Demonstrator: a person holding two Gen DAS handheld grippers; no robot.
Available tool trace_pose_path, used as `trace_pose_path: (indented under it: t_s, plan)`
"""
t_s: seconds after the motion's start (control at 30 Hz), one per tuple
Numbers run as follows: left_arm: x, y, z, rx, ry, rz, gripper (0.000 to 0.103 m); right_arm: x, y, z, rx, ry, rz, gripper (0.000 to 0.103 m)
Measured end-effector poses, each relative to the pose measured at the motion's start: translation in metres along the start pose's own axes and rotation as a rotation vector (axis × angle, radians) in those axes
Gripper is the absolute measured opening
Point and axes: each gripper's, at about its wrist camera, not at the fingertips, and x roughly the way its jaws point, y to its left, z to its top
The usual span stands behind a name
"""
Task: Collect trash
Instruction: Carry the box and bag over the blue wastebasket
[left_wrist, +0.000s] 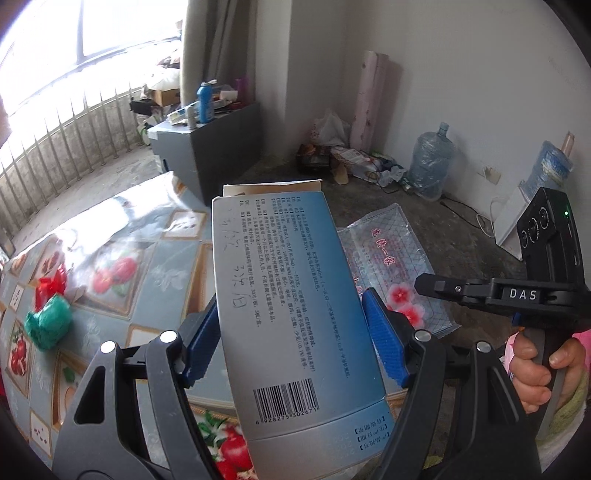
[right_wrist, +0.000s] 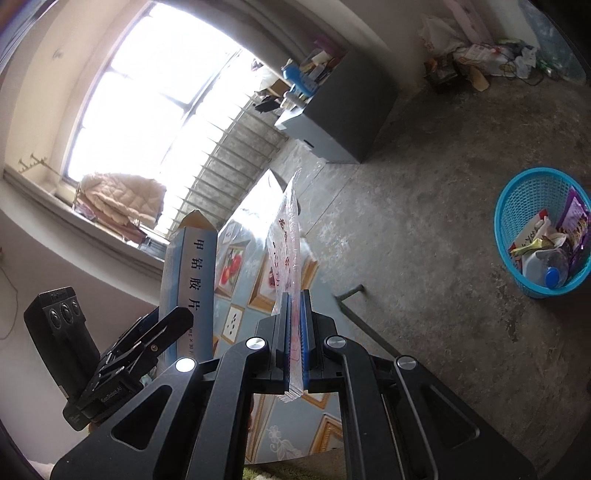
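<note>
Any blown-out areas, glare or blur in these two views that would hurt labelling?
Left wrist view: the window is blown out, glare washes the tablecloth, and the green wad looks soft; print on the box stays legible. Right wrist view: the window is overexposed too, yet the wrapper and blue basket read clearly. Both show strong fisheye bending.

Glossy cardboard box (left_wrist: 291, 306), clear plastic wrapper (right_wrist: 286, 240), rough concrete floor (right_wrist: 424, 229)

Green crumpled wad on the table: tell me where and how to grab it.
Pinch the green wad across its middle, coming from above. It lies low on the table, bunched and soft, so any width fits; the red scrap beside it crowds that side.
</note>
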Motion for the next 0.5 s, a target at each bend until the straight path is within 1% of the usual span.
trace_pose_path:
  t_s: [0.1, 0.2, 0.3, 0.4, 0.5]
  plan:
    - [0.016, -0.015, 0.01, 0.03, 0.024, -0.033, 0.069, -0.007, -0.019, 0.006, 0.036, -0.022, -0.018, 0.005]
    - [0.04, -0.031, 0.022, 0.052, 0.063, -0.084, 0.069, -0.022, -0.046, 0.015, 0.081, -0.075, -0.064, 0.005]
    - [0.064, -0.049, 0.034, 0.068, 0.108, -0.132, 0.069, -0.049, -0.08, 0.025, 0.138, -0.161, -0.159, 0.005]
    - [0.092, -0.069, 0.045, 0.098, 0.145, -0.174, 0.069, -0.079, -0.118, 0.031, 0.212, -0.245, -0.312, 0.005]
    - [0.128, -0.091, 0.054, 0.112, 0.2, -0.229, 0.069, -0.095, -0.152, 0.033, 0.29, -0.282, -0.394, 0.005]
